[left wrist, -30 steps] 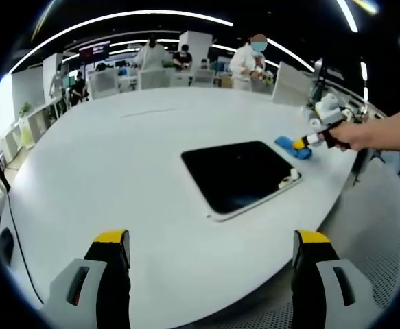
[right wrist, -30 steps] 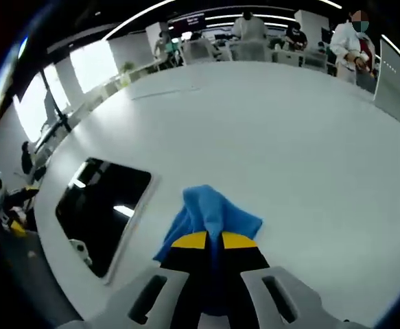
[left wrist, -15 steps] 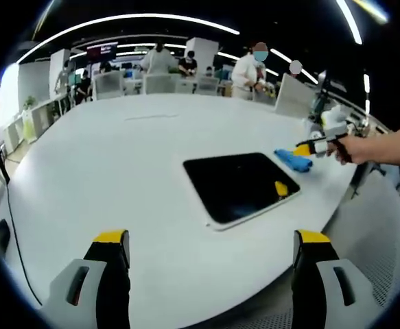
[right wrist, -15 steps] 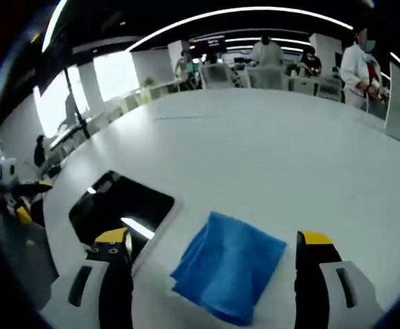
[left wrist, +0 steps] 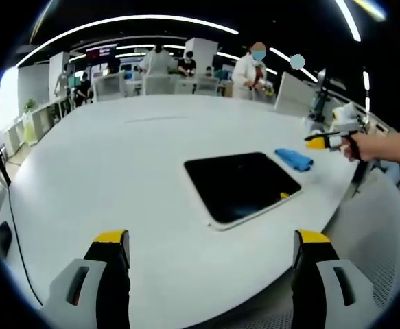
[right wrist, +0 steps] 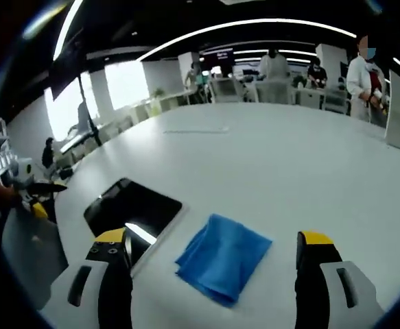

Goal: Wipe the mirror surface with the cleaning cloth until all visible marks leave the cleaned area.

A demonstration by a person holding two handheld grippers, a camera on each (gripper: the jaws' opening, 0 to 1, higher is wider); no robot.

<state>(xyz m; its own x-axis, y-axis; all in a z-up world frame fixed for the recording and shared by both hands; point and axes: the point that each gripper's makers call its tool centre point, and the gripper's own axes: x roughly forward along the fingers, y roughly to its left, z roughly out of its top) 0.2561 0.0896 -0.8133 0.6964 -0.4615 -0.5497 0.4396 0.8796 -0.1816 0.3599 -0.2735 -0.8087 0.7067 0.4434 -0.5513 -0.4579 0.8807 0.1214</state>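
1. At the bottom of the left gripper view, the left gripper (left wrist: 211, 257) has its jaws spread wide, holding nothing, above the near edge of the white table (left wrist: 117, 157).
2. Beyond it, the mirror (left wrist: 242, 184) lies flat on the table, a dark rectangle with a pale rim.
3. Just past the mirror's far right corner lies the blue cloth (left wrist: 294, 159), close to that corner; whether it touches the rim cannot be told.
4. Right of the cloth and above the table edge, a hand (left wrist: 366, 146) holds the right gripper (left wrist: 321, 142), which is clear of the cloth.
5. Seen from the right gripper view, the right gripper (right wrist: 211, 257) also has its jaws wide apart and empty.
6. Between those jaws and a little ahead, the cloth (right wrist: 224, 256) lies folded on the table (right wrist: 275, 171), beside the mirror (right wrist: 134, 208) at its left.
7. Far across the table, people (left wrist: 249, 66) stand among desks under long ceiling lights.
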